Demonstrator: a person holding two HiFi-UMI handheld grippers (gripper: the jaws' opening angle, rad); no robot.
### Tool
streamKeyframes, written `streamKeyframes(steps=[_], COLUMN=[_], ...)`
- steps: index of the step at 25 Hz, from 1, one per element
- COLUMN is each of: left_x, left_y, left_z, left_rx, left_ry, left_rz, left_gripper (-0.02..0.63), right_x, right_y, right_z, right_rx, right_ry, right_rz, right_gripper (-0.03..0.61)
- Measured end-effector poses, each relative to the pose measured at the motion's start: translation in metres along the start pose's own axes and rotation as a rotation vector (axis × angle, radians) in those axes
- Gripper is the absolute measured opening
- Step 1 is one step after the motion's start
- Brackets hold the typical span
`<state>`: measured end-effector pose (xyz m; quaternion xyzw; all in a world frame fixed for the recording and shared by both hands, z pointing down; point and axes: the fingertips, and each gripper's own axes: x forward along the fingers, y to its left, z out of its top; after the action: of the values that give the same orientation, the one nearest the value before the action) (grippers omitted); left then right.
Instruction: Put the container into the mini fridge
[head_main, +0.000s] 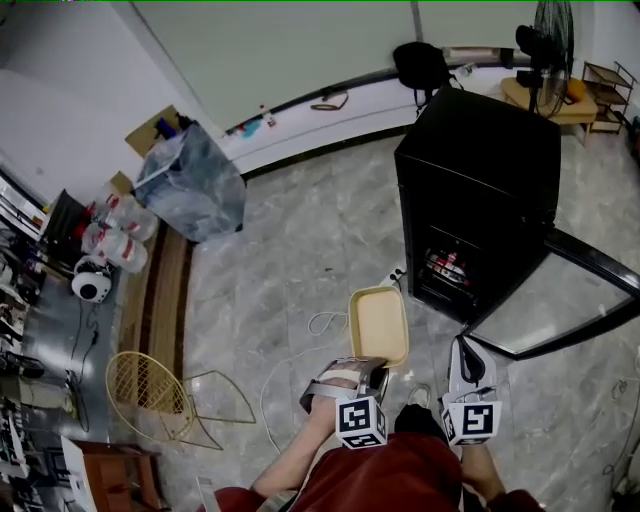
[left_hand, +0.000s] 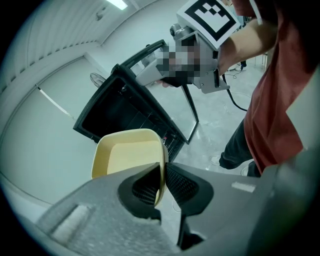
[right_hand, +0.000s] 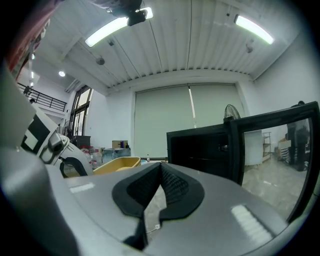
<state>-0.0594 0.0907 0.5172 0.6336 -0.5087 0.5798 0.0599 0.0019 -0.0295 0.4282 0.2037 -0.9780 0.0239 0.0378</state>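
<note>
We've got open floor (head_main: 300, 250) between us and the mini fridge (head_main: 480, 170). Its door (head_main: 560, 300) hangs wide to the right, so the opening's clear. Red-and-white items (head_main: 447, 266) crowd one shelf, and a white cable (head_main: 326, 323) lies underfoot.

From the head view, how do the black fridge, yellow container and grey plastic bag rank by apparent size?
Largest to smallest:
black fridge
grey plastic bag
yellow container
None look alike.

mini fridge (head_main: 480, 190) ahead right, door (head_main: 590, 262) swung open to its right. container (head_main: 378, 325) just before the opening, toward its left, near rim between the left gripper (head_main: 372, 372) jaws. right gripper (head_main: 465, 348) just right of it. fan (head_main: 550, 40) behind fridge, bag (head_main: 195, 185) far left by wall (head_main: 60, 120).
</note>
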Motion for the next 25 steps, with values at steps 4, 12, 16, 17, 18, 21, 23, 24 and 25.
streamKeyframes(steps=[4, 12, 16, 17, 18, 21, 23, 24, 25], left_x=[0.037, 0.092, 0.114, 0.119, 0.125, 0.143, 0.156, 0.162, 0.169], left_y=[0.021, 0.053, 0.060, 0.062, 0.064, 0.073, 0.078, 0.081, 0.083], left_z=[0.028, 0.069, 0.083, 0.087, 0.089, 0.095, 0.098, 0.099, 0.100], left_rx=[0.043, 0.102, 0.139, 0.146, 0.152, 0.171, 0.191, 0.205, 0.218], left_ry=[-0.012, -0.040, -0.057, -0.063, -0.068, -0.085, -0.100, -0.107, -0.115], left_rz=[-0.022, -0.058, -0.087, -0.094, -0.101, -0.123, -0.141, -0.150, -0.158], left_gripper=[0.037, 0.037, 0.037, 0.037, 0.037, 0.037, 0.037, 0.037, 0.037], right_x=[0.017, 0.034, 0.040, 0.042, 0.045, 0.053, 0.058, 0.060, 0.062], right_y=[-0.041, -0.099, -0.119, -0.123, -0.126, -0.134, -0.138, -0.140, -0.142], right_z=[-0.007, -0.010, -0.014, -0.014, -0.014, -0.015, -0.018, -0.020, -0.023], right_rx=[0.004, -0.012, -0.009, -0.011, -0.012, -0.011, -0.012, -0.011, -0.005], right_ry=[-0.002, 0.007, 0.024, 0.026, 0.029, 0.046, 0.062, 0.071, 0.080], right_rz=[-0.034, -0.106, -0.143, -0.149, -0.156, -0.178, -0.199, -0.214, -0.230], right_gripper=[0.000, 0.000, 0.000, 0.000, 0.000, 0.000, 0.000, 0.000, 0.001])
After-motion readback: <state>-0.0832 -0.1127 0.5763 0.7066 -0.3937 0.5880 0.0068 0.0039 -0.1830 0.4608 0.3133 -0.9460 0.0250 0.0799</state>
